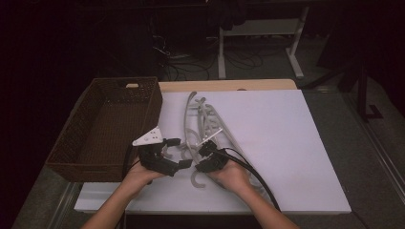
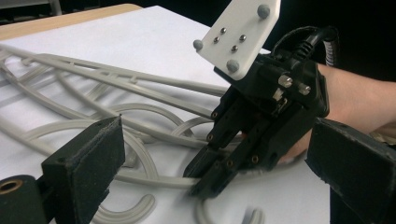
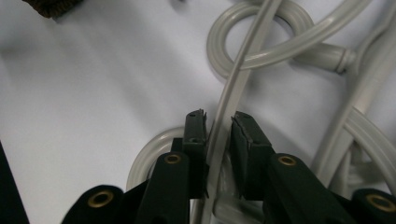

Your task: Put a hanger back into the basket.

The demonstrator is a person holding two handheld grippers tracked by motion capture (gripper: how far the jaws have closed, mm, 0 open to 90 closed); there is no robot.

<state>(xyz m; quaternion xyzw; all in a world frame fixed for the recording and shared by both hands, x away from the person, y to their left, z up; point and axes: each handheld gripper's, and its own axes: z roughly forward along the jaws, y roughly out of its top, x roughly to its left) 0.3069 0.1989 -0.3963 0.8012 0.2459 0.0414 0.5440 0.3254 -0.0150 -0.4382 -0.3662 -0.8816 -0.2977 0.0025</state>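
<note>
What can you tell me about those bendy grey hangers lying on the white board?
The hangers are pale grey and look like plastic, with thin flat arms and round curled hooks. Several lie flat in a tangled pile on the white board, just right of the brown woven basket. Their arms and hooks cross over one another. The right gripper has its jaws on either side of one thin flat arm, pinching it. The left gripper is open nearby, holding nothing.

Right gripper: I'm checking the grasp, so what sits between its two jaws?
In the right gripper view, a thin flat arm of a grey plastic hanger runs between the jaws of the right gripper, which are closed in against it.
</note>
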